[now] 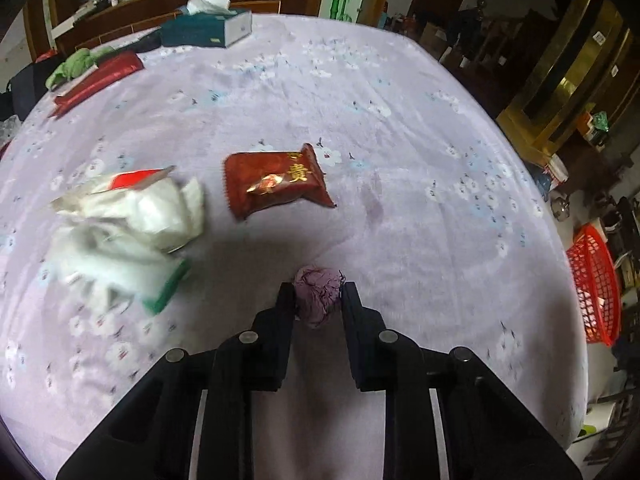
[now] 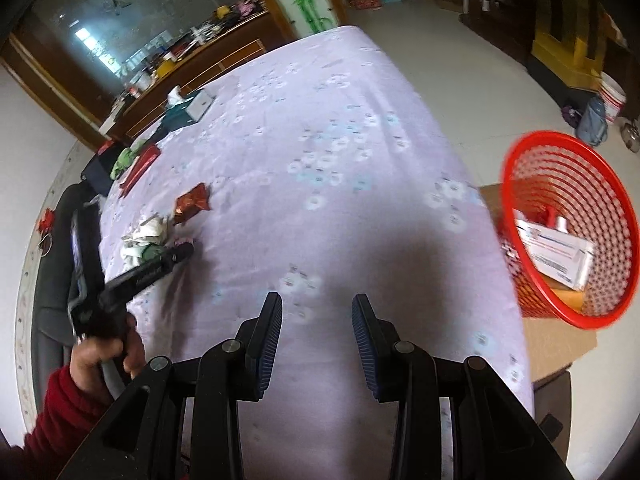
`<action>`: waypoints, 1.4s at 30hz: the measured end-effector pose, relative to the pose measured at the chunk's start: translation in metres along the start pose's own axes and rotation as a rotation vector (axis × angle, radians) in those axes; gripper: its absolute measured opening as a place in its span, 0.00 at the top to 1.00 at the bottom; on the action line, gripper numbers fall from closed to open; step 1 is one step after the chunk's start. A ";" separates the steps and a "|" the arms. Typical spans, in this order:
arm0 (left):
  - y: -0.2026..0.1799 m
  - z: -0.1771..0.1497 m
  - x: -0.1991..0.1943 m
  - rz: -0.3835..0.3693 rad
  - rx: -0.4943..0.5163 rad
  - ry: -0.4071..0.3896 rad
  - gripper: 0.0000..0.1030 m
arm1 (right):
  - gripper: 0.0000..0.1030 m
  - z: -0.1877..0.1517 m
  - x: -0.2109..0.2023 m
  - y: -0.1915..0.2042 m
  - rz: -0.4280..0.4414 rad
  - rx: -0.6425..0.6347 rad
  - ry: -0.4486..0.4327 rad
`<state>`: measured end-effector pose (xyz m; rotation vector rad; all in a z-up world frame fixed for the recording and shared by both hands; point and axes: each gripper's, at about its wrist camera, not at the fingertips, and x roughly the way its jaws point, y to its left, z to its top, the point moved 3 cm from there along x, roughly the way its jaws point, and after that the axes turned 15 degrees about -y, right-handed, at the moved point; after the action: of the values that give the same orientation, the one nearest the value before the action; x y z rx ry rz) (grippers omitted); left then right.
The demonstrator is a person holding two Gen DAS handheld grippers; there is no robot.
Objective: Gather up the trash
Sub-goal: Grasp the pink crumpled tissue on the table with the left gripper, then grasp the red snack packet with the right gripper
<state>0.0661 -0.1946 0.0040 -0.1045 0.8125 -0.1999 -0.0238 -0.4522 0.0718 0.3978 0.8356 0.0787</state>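
Observation:
A crumpled purple paper ball (image 1: 317,280) sits between the fingers of my left gripper (image 1: 318,293), which is shut on it just above the lilac flowered tablecloth (image 1: 400,200). Beyond it lie a dark red snack wrapper (image 1: 276,182) and a heap of white tissues and packaging (image 1: 128,224). In the right wrist view, my right gripper (image 2: 317,306) is open and empty over the cloth. The left gripper (image 2: 182,253) shows there at the far left, beside the wrapper (image 2: 192,204). A red mesh basket (image 2: 608,264) holding a white box stands off the table's right edge.
A teal tissue box (image 1: 208,28), a long red packet (image 1: 100,80) and a green cloth (image 1: 76,62) lie at the table's far side. The basket (image 1: 596,288) rests on a cardboard box (image 2: 556,340). A hand in a red sleeve (image 2: 104,356) holds the left gripper.

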 end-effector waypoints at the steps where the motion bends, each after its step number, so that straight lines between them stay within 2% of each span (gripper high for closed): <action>1: 0.003 0.000 -0.006 -0.001 0.001 -0.008 0.79 | 0.62 0.003 0.004 0.007 0.010 -0.008 0.003; 8: 0.038 -0.012 -0.067 0.018 -0.020 -0.065 0.79 | 0.62 0.026 0.059 0.090 0.135 -0.132 0.056; 10: 0.048 -0.018 -0.078 0.031 -0.018 -0.070 0.78 | 0.62 0.034 0.086 0.118 0.184 -0.153 0.073; 16: 0.082 -0.038 -0.103 0.077 -0.014 -0.064 0.78 | 0.62 0.056 0.163 0.183 0.241 -0.225 0.105; 19: 0.097 -0.045 -0.113 0.094 -0.022 -0.063 0.78 | 0.62 0.065 0.207 0.202 0.265 -0.187 0.148; 23: 0.111 -0.047 -0.121 0.104 -0.036 -0.064 0.78 | 0.62 0.073 0.247 0.211 0.229 -0.204 0.169; 26: 0.117 -0.049 -0.125 0.108 -0.039 -0.066 0.78 | 0.62 0.072 0.262 0.200 0.197 -0.194 0.200; 28: 0.120 -0.049 -0.125 0.107 -0.038 -0.065 0.78 | 0.60 0.066 0.260 0.191 0.220 -0.165 0.236; 29: 0.121 -0.050 -0.125 0.108 -0.040 -0.065 0.78 | 0.53 0.063 0.257 0.187 0.218 -0.162 0.246; 33: 0.125 -0.049 -0.120 0.103 -0.052 -0.061 0.78 | 0.47 0.046 0.238 0.176 0.249 -0.141 0.281; 38: 0.122 -0.042 -0.111 0.089 -0.046 -0.057 0.78 | 0.46 0.035 0.232 0.176 0.190 -0.198 0.238; 42: 0.115 -0.039 -0.108 0.080 -0.032 -0.059 0.78 | 0.41 0.041 0.236 0.185 0.162 -0.161 0.197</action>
<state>-0.0188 -0.0591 0.0345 -0.1075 0.7601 -0.1074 0.1806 -0.2421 -0.0009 0.3086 0.9827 0.3380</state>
